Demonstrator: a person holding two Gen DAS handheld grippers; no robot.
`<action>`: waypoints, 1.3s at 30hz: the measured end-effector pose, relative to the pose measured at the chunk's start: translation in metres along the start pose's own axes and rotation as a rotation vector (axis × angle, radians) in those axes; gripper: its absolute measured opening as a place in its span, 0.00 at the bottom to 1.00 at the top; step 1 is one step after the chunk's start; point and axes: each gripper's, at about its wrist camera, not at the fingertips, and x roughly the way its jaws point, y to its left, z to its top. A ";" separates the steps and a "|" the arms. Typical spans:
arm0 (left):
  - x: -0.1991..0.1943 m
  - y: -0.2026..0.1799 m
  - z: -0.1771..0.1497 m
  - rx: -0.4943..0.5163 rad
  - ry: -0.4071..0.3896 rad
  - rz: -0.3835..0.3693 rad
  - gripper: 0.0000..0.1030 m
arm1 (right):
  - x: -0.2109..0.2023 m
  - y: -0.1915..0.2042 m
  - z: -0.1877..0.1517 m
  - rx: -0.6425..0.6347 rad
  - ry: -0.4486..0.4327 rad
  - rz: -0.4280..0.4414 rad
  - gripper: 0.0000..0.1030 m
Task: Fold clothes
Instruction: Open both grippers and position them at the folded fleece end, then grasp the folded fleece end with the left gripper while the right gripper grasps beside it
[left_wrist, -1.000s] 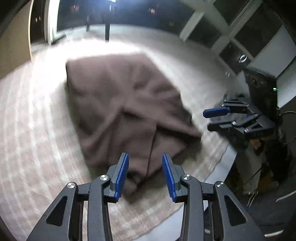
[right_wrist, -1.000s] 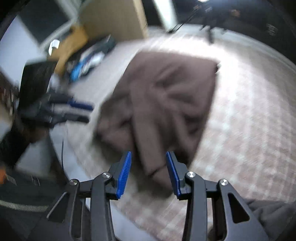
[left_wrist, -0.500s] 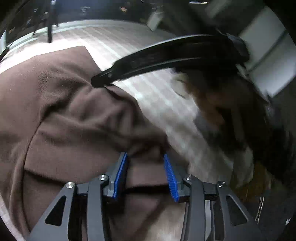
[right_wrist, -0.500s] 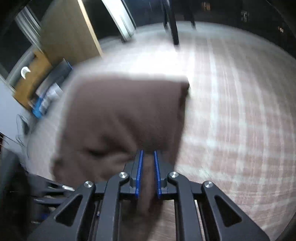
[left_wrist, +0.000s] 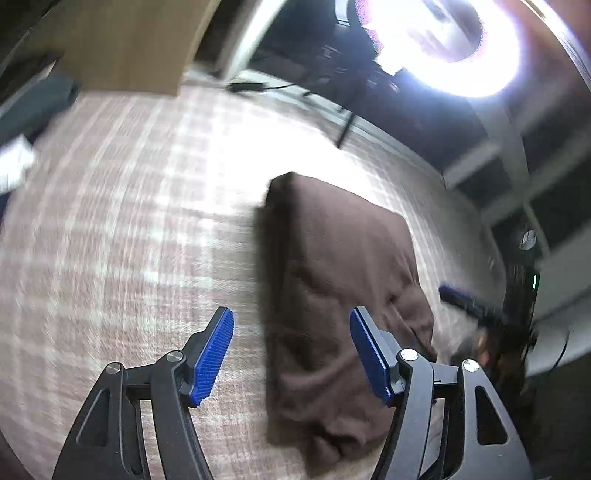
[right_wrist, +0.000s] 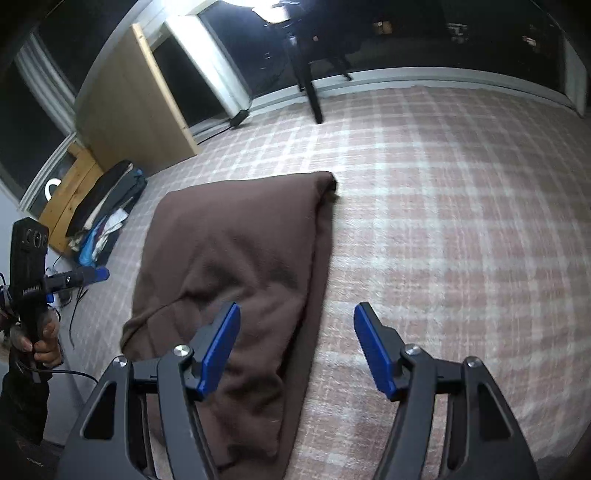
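- Below, a folded brown fleece garment (right_wrist: 236, 280) lies on pink-and-white checked cloth (right_wrist: 443, 229).
- Left gripper (left_wrist: 291, 354) — blue pads spread wide, empty.
- Right gripper (right_wrist: 295, 347) — likewise agape, empty.

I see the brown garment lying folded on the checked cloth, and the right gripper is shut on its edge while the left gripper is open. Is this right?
Not quite. The right gripper is open too: the right wrist view shows its blue fingers spread wide, holding nothing. The brown garment does lie folded on the checked cloth, and the left gripper is open.

Dim, motion-blurred fisheye; glaring ring light (left_wrist: 439, 40)
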 end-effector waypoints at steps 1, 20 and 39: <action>0.007 0.003 -0.002 -0.025 0.019 -0.010 0.63 | 0.003 -0.003 -0.004 0.013 -0.003 -0.005 0.62; 0.064 -0.009 -0.030 -0.103 0.173 -0.172 0.72 | 0.015 -0.023 -0.028 0.109 0.013 0.159 0.69; 0.083 -0.049 -0.038 0.028 0.176 -0.126 0.60 | 0.041 0.005 -0.035 0.000 0.022 0.283 0.47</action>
